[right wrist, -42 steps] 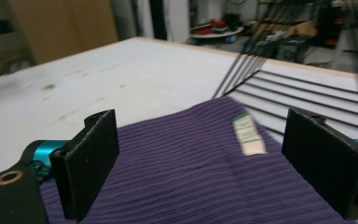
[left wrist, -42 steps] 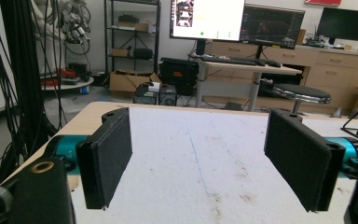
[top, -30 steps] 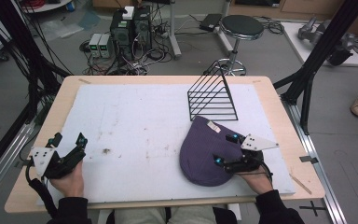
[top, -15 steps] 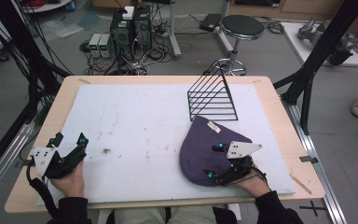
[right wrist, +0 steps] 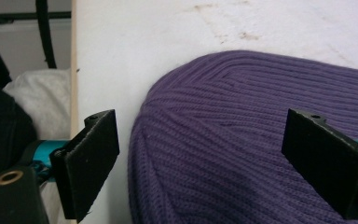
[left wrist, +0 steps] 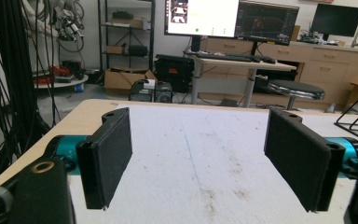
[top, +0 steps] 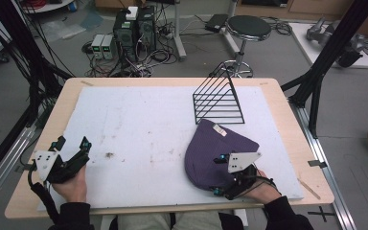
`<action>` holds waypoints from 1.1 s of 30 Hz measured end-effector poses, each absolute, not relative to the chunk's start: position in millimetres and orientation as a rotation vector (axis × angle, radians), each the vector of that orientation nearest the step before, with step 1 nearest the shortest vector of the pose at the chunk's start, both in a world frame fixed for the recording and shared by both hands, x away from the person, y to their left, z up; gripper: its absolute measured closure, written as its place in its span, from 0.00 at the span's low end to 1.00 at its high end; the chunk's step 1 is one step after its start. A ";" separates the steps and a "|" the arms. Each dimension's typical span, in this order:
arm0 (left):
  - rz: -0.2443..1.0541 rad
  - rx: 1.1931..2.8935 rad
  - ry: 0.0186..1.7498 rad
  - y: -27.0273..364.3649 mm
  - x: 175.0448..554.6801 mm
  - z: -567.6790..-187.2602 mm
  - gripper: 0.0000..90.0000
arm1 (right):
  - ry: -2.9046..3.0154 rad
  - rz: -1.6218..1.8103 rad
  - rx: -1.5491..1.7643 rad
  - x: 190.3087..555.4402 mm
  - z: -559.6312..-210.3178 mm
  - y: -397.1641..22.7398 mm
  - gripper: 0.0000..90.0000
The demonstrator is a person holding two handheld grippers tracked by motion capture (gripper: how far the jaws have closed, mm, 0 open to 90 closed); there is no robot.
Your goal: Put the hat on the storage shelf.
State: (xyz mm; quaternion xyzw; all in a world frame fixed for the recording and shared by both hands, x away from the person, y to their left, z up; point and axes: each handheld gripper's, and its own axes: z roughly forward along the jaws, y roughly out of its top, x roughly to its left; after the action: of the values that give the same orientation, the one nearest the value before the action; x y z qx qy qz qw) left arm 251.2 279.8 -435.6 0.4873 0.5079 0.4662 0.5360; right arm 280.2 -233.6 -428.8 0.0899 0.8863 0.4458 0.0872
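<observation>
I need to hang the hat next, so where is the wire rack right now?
In the high view the black wire rack stands on the table's far right part, just behind the purple knit beanie.

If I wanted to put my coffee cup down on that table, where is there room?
The middle of the white mat is bare, between the left gripper and the purple hat. The right side is crowded: wire rack, hat, right gripper.

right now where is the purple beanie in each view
High view: the purple beanie lies right of centre, just below the black wire rack.
Left gripper view: not in it.
Right gripper view: the beanie spreads across centre and right, between the open jaws.
Shared landmark: the white table mat, also in the left and right gripper views.
</observation>
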 end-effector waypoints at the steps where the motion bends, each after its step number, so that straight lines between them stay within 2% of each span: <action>1: 1.112 1.158 1.208 279.6 251.0 -435.4 0.26 | 2.640 1.328 0.268 280.2 -428.8 -233.6 0.11; 13: 1.106 1.157 1.201 279.8 250.6 -435.2 0.27 | 2.698 1.178 0.126 277.2 -435.1 -230.9 0.11; 29: 1.095 1.147 1.206 280.5 251.6 -435.8 0.27 | 2.672 1.076 0.140 283.9 -444.9 -229.0 0.11; 33: 1.090 1.146 1.203 280.2 252.5 -436.0 0.27 | 2.664 1.108 0.186 287.9 -446.0 -230.9 0.23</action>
State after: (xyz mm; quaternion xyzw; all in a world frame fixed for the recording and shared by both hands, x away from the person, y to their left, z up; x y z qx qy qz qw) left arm 252.5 280.2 -436.0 0.4832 0.5075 0.4595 0.5457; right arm 287.9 -230.9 -446.0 0.0637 0.9142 0.3802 0.1250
